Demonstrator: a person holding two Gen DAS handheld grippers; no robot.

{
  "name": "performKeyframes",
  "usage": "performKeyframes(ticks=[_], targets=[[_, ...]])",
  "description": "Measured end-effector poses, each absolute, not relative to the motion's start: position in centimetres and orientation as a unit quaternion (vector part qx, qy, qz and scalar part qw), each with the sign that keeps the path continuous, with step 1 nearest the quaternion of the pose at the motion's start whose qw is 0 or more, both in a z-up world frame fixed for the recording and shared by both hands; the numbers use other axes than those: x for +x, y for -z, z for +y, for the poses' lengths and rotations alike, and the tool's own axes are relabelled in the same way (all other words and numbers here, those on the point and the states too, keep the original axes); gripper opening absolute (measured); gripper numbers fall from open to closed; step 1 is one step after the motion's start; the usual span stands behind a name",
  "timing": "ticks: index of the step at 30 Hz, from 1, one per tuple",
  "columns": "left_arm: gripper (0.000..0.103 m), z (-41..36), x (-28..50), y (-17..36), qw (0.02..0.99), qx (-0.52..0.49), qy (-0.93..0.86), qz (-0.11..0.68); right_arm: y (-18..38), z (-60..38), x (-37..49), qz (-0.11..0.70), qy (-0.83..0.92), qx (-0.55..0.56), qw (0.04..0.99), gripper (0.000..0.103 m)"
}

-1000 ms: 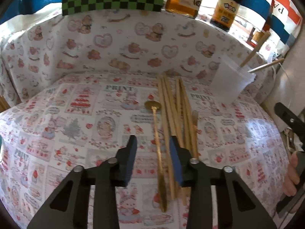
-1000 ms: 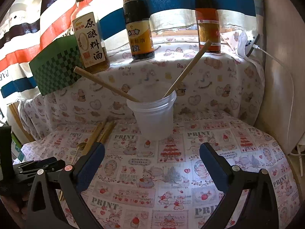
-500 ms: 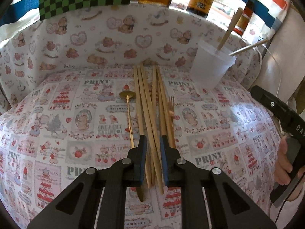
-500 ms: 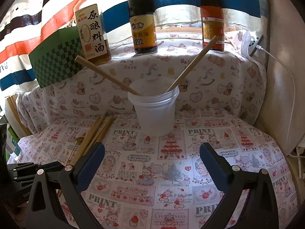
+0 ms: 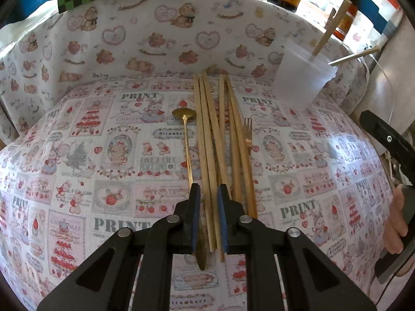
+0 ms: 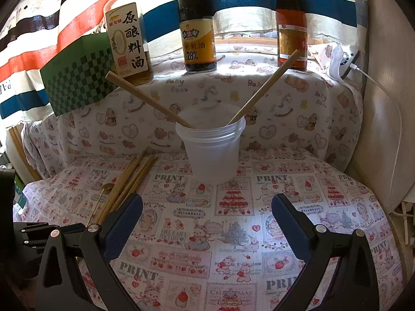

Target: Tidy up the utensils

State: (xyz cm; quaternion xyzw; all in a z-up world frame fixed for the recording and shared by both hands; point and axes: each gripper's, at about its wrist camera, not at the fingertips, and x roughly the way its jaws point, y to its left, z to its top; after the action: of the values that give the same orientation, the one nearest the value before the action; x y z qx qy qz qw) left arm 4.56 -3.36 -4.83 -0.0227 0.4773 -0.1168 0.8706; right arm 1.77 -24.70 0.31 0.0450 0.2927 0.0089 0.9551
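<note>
Several wooden chopsticks (image 5: 210, 134) lie side by side on the printed tablecloth, with a gold spoon (image 5: 184, 119) to their left and a gold fork (image 5: 247, 129) to their right. My left gripper (image 5: 208, 194) sits low over their near ends, its jaws closed around two chopsticks. A translucent plastic cup (image 6: 211, 147) holds two chopsticks (image 6: 262, 90) that lean out left and right; it also shows in the left wrist view (image 5: 302, 83). My right gripper (image 6: 207, 207) is wide open and empty, in front of the cup.
Three sauce bottles (image 6: 197, 23) and a green checkered box (image 6: 77, 80) stand on the ledge behind the table. A white cable (image 6: 389, 108) hangs at the right wall. The tablecloth (image 6: 233, 233) spreads between my right gripper and the cup.
My left gripper has moved right over the chopsticks and its jaws have narrowed from open to closed around two of them. My right gripper has stayed open and nearly still.
</note>
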Motion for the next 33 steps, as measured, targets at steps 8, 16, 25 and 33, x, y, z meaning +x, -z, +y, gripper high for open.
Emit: performKeyframes(ticks=[8, 16, 25, 33], targets=[[0.01, -3.5, 4.5, 4.9, 0.866, -0.031, 0.137, 0.48, -0.3, -24.6, 1.8, 0.294, -0.008, 0.043, 0.955, 0.101], [0.01, -3.9, 4.5, 5.0, 0.862, -0.027, 0.14, 0.486, -0.2, -24.6, 1.8, 0.295, -0.008, 0.042, 0.955, 0.101], [0.004, -3.5, 4.2, 4.3, 0.87, -0.03, 0.142, 0.471, -0.2, -24.6, 1.8, 0.296, -0.005, 0.036, 0.955, 0.101], [0.001, -0.7, 2.3, -0.2, 0.916, -0.088, 0.138, 0.365, 0.0, -23.7, 1.7, 0.3, -0.02, 0.024, 0.954, 0.101]])
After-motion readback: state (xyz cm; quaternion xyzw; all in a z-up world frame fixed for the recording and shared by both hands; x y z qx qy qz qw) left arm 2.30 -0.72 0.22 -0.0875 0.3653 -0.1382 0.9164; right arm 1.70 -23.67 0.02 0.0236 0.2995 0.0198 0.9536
